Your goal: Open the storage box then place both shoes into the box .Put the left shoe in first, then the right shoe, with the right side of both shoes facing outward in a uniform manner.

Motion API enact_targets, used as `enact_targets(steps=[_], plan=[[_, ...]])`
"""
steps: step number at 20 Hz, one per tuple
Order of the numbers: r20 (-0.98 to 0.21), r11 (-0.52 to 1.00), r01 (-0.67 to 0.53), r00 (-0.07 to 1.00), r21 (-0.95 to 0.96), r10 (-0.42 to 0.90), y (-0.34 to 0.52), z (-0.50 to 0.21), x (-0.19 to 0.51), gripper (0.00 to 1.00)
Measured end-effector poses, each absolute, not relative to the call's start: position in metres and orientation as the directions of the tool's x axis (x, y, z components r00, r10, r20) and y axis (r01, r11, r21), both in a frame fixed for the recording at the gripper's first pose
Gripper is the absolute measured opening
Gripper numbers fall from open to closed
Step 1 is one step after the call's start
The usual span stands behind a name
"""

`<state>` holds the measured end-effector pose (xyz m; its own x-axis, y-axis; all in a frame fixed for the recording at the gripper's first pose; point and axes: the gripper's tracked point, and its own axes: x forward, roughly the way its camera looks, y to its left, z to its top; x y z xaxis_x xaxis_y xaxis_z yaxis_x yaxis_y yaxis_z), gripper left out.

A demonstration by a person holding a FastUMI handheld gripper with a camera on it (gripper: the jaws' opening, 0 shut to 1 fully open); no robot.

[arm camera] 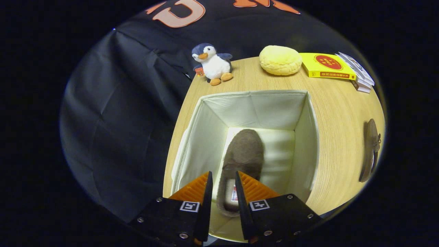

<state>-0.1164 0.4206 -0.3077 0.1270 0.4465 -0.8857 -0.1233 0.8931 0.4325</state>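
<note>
**One shoe boxed, one still on the table**

Since the storage box point(310, 137) stands open with its cream lining bare to the camera, the opening step looks finished. A brown shoe point(241, 161) lies on the floor of the box, toe pointing away from the gripper point(223, 183), heel opening nearest the fingers, set toward the left wall with bare floor to its right. By the task's order this should be the left shoe, though its shape alone does not settle that.

The gripper hangs above the near rim of the box, its jaws spread a little apart with nothing pinched between them; the heel of the boxed shoe shows through the gap, well below the fingers point(195, 187).

The second shoe point(371, 149) rests on its side on the wooden table point(339, 113), outside the box to the right and apart from its wall. So roughly half the placing appears done. What remains, as I judge it, is to fetch that shoe and lay it beside the first, facing the same way.

Beyond the box sit a plush penguin point(213, 63), a yellow cushion point(280, 60) and a yellow book point(325, 65).
</note>
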Motion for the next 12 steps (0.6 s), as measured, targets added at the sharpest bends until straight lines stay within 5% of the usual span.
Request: enact_targets(steps=[12], plan=[[-0.817,0.866,-0.130,0.290,0.483,0.499,0.280,-0.247,-0.095,0.85]])
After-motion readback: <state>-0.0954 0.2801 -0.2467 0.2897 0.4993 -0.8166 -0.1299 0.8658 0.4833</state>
